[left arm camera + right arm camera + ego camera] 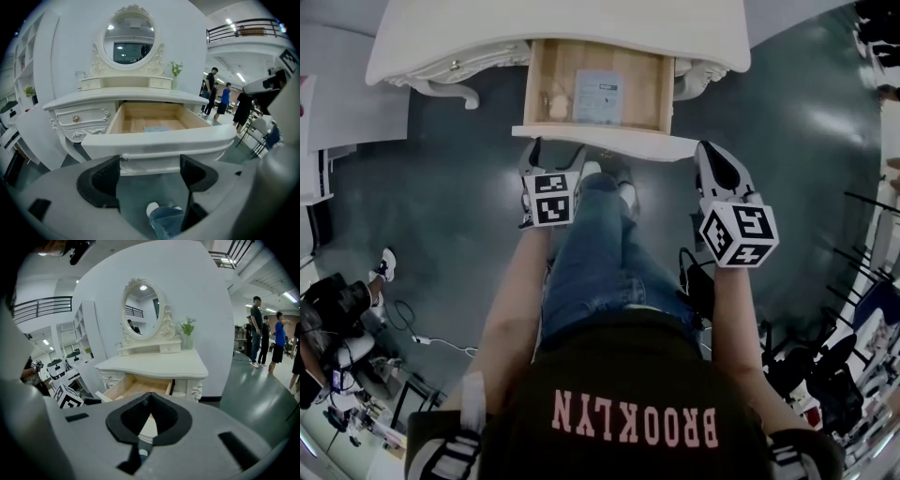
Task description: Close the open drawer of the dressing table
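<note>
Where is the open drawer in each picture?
Head view: drawer at top middle, sticking out from under the tabletop.
Left gripper view: drawer in the middle, its white front facing us.
Right gripper view: drawer just left of middle, low down.
Shared landmark: the white tabletop right above it.
</note>
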Demonstrator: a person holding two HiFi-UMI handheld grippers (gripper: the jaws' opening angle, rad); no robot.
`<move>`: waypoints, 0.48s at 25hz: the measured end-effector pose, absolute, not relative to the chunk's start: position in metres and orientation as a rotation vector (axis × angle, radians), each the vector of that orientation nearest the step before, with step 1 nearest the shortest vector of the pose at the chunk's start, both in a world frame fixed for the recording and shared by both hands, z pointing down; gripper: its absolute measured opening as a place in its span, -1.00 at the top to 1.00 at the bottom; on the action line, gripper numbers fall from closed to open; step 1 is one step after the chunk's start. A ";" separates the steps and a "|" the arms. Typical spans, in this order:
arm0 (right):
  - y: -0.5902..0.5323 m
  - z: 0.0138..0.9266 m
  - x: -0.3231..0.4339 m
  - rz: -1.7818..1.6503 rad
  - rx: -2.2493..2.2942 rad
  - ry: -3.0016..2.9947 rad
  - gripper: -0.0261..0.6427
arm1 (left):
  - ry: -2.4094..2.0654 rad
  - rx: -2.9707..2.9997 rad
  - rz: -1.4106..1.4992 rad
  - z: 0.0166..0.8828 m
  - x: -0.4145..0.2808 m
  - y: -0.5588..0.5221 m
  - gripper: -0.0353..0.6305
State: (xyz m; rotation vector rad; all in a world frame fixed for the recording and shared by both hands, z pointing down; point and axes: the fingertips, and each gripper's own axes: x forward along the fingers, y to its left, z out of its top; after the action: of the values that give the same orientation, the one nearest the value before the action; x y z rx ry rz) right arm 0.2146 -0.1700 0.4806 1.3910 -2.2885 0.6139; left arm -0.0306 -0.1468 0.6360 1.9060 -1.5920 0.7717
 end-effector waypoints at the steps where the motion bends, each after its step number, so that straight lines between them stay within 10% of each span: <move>1: -0.171 0.480 0.215 0.613 1.393 -2.289 0.93 | -1.595 1.905 0.776 0.636 -0.032 -0.148 -0.22; 12: -0.179 0.477 0.214 0.611 1.405 -2.279 0.93 | -1.600 1.910 0.783 0.635 -0.032 -0.167 -0.22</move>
State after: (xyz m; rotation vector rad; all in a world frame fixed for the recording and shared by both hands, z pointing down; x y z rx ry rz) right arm 0.2137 -0.1794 0.4766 1.4048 -2.2788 0.6110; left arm -0.0321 -0.1674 0.6347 1.9103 -1.5997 0.7827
